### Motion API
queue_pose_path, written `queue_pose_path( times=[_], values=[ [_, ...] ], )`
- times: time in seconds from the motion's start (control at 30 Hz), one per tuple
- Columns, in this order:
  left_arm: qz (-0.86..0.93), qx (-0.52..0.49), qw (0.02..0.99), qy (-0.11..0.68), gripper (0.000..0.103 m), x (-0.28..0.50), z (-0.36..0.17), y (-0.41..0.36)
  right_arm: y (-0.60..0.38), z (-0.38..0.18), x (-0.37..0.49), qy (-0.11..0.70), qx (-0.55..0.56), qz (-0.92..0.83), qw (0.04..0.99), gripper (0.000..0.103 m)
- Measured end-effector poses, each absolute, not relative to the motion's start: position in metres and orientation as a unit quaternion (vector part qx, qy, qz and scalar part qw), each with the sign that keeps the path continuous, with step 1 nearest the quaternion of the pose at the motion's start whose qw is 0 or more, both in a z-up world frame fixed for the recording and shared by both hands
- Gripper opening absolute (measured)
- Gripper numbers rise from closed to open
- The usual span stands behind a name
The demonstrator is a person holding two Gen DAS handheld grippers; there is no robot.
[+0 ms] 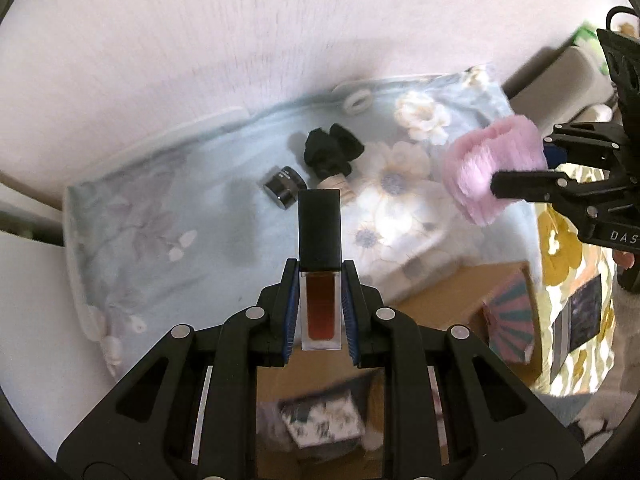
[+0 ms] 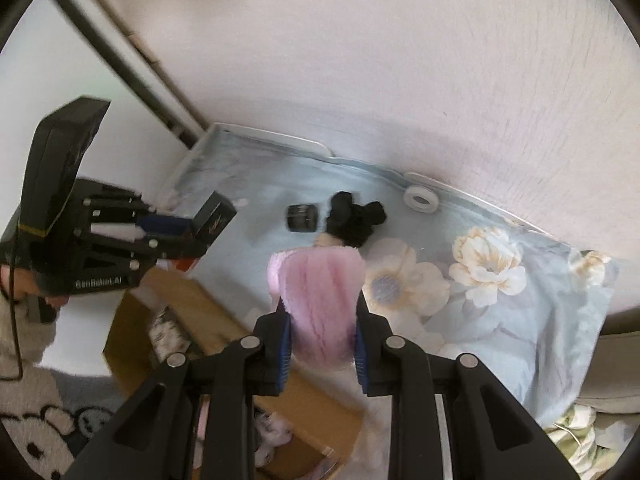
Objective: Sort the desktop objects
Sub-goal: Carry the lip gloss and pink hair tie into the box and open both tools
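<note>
The left gripper point(image 1: 320, 300) clamps only the lip gloss tube point(image 1: 320, 264)'s glass base, so it may pivot out, while the right gripper point(image 2: 322, 340) squeezes a compressible pink plush item point(image 2: 320, 296) that may slip between its 2 fingers.

Bare cloth on the left, little things in the middle

The pale blue flowered cloth point(image 1: 168, 216) lies bare on its left side. In the middle sit a small shiny black jar point(image 1: 285, 186), a black crumpled fabric lump point(image 1: 332, 148) and a white ring point(image 1: 357, 101) by the wall. An open brown cardboard box point(image 2: 224, 320) sits just beside the near edge.
</note>
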State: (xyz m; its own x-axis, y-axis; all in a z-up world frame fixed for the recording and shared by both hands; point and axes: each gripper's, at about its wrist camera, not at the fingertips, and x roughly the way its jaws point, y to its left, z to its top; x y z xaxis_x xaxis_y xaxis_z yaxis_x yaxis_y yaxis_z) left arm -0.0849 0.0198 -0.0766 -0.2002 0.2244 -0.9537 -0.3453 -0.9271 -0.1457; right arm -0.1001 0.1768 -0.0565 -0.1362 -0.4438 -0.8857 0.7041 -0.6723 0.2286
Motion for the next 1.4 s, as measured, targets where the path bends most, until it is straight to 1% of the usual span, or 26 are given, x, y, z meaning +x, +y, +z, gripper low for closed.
queue_pose_path(
  times=[0.2,0.33,0.53,0.73,1.0,1.2,1.27,1.3,1.33,1.4],
  values=[
    [0.782,-0.584,0.203,0.073,0.018,-0.048,-0.052,0.013,0.173,-0.034,-0.051,0.161,0.519,-0.744,0.389,0.024],
    [0.782,-0.58,0.214,0.079,0.018,-0.024,-0.053,0.007,0.174,-0.032,-0.031,0.175,0.517,-0.745,0.383,0.024],
    [0.777,-0.582,0.228,0.077,0.018,0.011,-0.059,-0.003,0.174,-0.042,0.0,0.173,0.531,-0.737,0.382,0.024],
    [0.757,-0.6,0.246,0.079,0.018,0.034,-0.079,0.002,0.169,-0.061,0.025,0.173,0.558,-0.715,0.385,0.024],
    [0.753,-0.603,0.243,0.1,0.018,0.044,-0.09,0.003,0.158,-0.077,0.042,0.187,0.573,-0.694,0.393,0.024],
    [0.752,-0.601,0.248,0.113,0.018,0.044,-0.091,0.005,0.153,-0.078,0.044,0.194,0.572,-0.692,0.395,0.024],
    [0.749,-0.603,0.249,0.116,0.018,0.044,-0.092,0.007,0.152,-0.077,0.046,0.204,0.561,-0.697,0.398,0.029],
    [0.743,-0.61,0.25,0.115,0.018,0.043,-0.094,0.008,0.15,-0.077,0.047,0.214,0.555,-0.696,0.401,0.036],
    [0.737,-0.618,0.251,0.113,0.019,0.042,-0.096,0.009,0.149,-0.077,0.048,0.222,0.554,-0.696,0.4,0.048],
    [0.725,-0.637,0.242,0.105,0.02,0.041,-0.1,0.009,0.149,-0.081,0.048,0.233,0.559,-0.691,0.395,0.058]
  ],
)
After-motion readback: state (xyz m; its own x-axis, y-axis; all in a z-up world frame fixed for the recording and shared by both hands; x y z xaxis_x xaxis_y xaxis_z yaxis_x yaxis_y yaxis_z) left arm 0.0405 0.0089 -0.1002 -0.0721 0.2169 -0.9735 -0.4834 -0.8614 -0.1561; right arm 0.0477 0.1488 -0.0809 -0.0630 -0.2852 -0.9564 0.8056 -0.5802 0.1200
